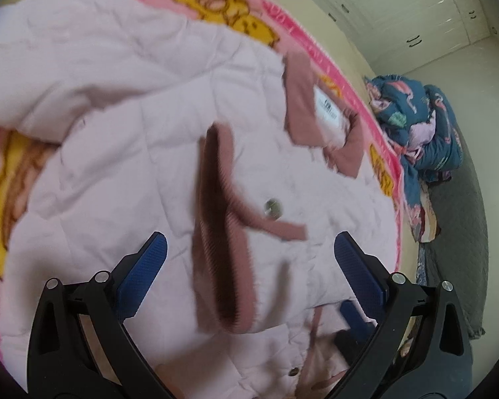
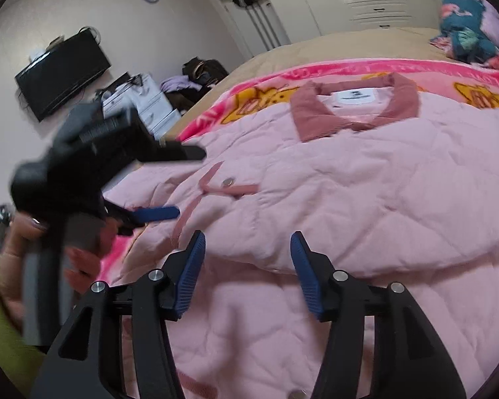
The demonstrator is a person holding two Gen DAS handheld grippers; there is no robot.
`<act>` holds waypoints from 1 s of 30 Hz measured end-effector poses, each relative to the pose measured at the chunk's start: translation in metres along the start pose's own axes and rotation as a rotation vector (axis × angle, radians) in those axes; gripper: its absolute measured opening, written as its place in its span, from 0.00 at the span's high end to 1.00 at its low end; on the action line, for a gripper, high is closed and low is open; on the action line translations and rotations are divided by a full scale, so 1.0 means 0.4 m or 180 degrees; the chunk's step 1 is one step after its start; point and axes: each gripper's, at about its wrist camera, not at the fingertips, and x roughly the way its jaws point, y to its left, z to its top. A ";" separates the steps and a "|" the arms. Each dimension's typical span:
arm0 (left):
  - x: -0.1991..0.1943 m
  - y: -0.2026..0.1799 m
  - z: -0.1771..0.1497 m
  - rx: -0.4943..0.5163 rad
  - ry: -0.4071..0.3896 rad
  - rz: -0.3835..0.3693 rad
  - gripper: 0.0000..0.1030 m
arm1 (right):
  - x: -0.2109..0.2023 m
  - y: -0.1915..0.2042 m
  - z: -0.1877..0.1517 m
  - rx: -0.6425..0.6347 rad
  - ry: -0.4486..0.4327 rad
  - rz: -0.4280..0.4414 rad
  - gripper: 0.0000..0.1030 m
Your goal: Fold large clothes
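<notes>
Lying spread across a pink cartoon-print blanket [image 2: 316, 76] on the bed [image 2: 332, 45]: a pale pink quilted jacket [image 2: 366, 183], front up, dusty-rose collar [image 2: 356, 106] toward the far side, white label showing inside the neck.

Left to right, right wrist view:
- Hanging on the far wall: a black television [image 2: 63, 73].
- Standing below it: a white drawer unit [image 2: 143, 99], drawers closed, contents not visible.
- Gripping the left tongs [image 2: 169, 183] at the jacket's left edge: a hand [image 2: 20, 256] with a yellow-green sleeve. Tongs blurred, one blue pad visible low against the fabric.
- Hovering over the near hem: right tongs [image 2: 248, 256], pads spread, nothing between them, not pressing on the cloth.
- Sitting heaped at the far right of the bed: a teal floral bundle of bedding [image 2: 472, 26].

Left wrist view:
- Left tongs [image 1: 249, 256] standing wide open above the jacket [image 1: 133, 133], straddling a rose-trimmed flap [image 1: 223, 232] and a metal snap [image 1: 272, 206]; pinching nothing.
- Lining the rear wall: white wardrobes [image 1: 415, 16], all doors shut, interiors unseen.
</notes>
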 end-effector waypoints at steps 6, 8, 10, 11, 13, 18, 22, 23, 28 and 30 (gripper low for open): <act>0.039 -0.009 -0.048 0.0152 0.0022 0.0134 0.43 | -0.095 -0.086 -0.028 0.0334 -0.0135 -0.0223 0.49; 0.045 -0.015 -0.058 0.0151 0.0030 0.0033 0.61 | -0.125 -0.113 -0.039 0.0433 -0.0199 -0.0283 0.49; 0.043 -0.030 -0.061 0.0243 -0.0026 0.0076 0.77 | -0.154 -0.139 -0.051 0.0535 -0.0247 -0.0369 0.49; 0.036 -0.040 -0.063 0.0308 -0.0077 0.0105 0.88 | -0.163 -0.147 -0.054 0.0569 -0.0265 -0.0393 0.49; 0.021 -0.055 -0.061 0.0323 -0.0112 0.0045 0.93 | -0.189 -0.170 -0.064 0.0653 -0.0300 -0.0457 0.49; -0.099 -0.164 -0.028 0.0698 -0.0448 -0.0188 0.95 | -0.242 -0.213 -0.081 0.0813 -0.0377 -0.0607 0.49; -0.207 -0.267 0.024 0.1055 -0.0767 -0.0314 0.95 | -0.292 -0.239 -0.077 0.0922 -0.0515 -0.0667 0.48; -0.236 -0.288 0.038 0.1160 -0.0885 -0.0301 0.95 | -0.302 -0.243 -0.072 0.0938 -0.0562 -0.0668 0.48; -0.231 -0.300 0.064 0.1418 -0.1049 -0.0006 0.95 | -0.324 -0.257 -0.062 0.0965 -0.0639 -0.0744 0.48; -0.183 -0.255 0.073 0.1330 -0.0922 0.0126 0.95 | -0.323 -0.263 -0.064 0.0977 -0.0626 -0.0764 0.48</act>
